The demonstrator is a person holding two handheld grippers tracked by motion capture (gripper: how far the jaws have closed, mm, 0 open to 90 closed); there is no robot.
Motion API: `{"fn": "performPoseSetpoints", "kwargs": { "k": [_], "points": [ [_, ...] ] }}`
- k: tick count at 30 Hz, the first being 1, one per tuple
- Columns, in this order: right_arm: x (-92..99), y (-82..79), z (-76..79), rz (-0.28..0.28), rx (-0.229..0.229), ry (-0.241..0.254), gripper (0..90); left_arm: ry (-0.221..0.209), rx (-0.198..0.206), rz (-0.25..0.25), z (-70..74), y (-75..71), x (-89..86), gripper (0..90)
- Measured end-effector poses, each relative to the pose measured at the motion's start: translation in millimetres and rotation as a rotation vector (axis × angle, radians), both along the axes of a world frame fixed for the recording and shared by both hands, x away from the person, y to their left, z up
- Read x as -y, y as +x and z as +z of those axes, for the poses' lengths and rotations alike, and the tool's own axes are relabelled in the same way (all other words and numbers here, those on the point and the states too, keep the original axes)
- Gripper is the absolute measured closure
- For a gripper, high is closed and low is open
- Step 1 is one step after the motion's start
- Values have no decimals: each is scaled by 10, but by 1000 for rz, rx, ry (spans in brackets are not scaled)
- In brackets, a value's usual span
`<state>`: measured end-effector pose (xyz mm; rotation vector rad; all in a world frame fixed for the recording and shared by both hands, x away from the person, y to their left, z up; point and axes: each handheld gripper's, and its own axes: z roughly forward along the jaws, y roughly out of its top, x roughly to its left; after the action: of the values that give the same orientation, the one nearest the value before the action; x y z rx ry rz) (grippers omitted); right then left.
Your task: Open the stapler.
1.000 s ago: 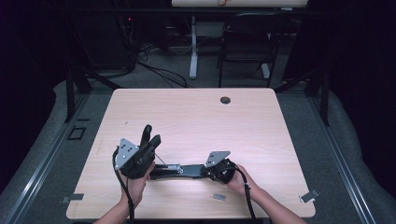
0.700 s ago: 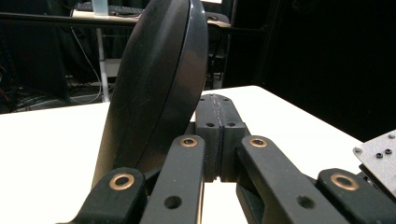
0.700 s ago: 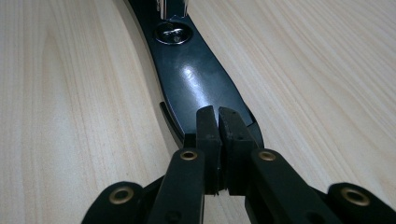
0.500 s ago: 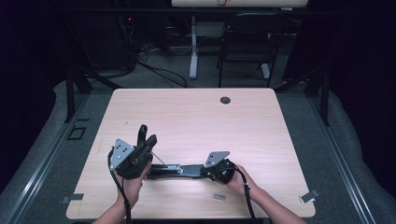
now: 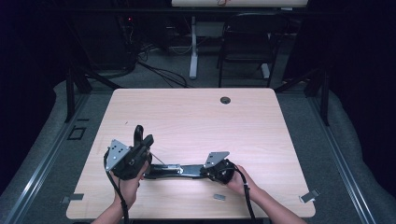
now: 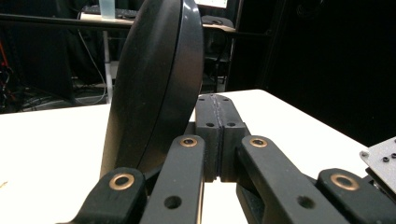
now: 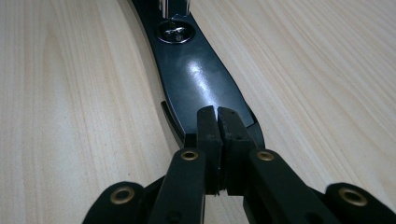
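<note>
The left tool is seen in the high view at the near left of the wooden surface, held in a hand with its jaws raised and tilted away from the person. In the left gripper view its pads are pressed fully together with nothing between them, and a rounded black handle-like piece stands just beside them on the left. The right tool is laid low, pointing across toward the left tool, and is gripped by the other hand. Its jaws are likewise closed pad against pad, empty, resting at the end of a glossy black curved bar that lies flat on the surface. A silver screw is fixed in the bar farther along. A small grey piece lies near the front edge
</note>
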<state>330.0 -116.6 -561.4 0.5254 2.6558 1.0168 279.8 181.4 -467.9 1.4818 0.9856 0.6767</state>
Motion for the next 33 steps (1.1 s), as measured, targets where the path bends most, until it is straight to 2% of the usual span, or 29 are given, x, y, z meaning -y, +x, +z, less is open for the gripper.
{"fn": "performPoseSetpoints", "kwargs": {
  "k": [7, 10, 12, 13, 18, 20, 21, 24, 28, 33],
  "points": [
    [-3, -1, -4, 2, -2, -3, 883, -4, 5, 17, 6, -12, -74, 900],
    [-4, -2, -5, 2, -2, -4, 881, -20, 27, 71, 28, -17, -154, 873],
    [-3, -2, -5, 1, -3, -2, 881, -41, 26, 108, 39, -4, -272, 873],
    [-3, -2, -6, 2, -7, -3, 881, -50, 15, 119, 35, 2, -311, 872],
    [-8, 2, -4, -1, -16, -2, 875, -161, -115, 177, -93, 115, -572, 870],
    [-7, 4, -9, 1, -7, 2, 877, -192, -150, 198, -127, 149, -637, 875],
    [-8, 4, -8, 0, -9, 2, 877, -201, -154, 207, -135, 159, -651, 876],
    [-10, 0, -14, -2, -7, 8, 877, -198, -157, 224, -139, 173, -680, 877],
    [-10, 2, -12, 1, -8, 7, 877, -183, -148, 216, -131, 170, -656, 878],
    [-7, 4, -9, -2, -9, 4, 872, -131, -127, 194, -122, 164, -598, 868]
  ]
}}
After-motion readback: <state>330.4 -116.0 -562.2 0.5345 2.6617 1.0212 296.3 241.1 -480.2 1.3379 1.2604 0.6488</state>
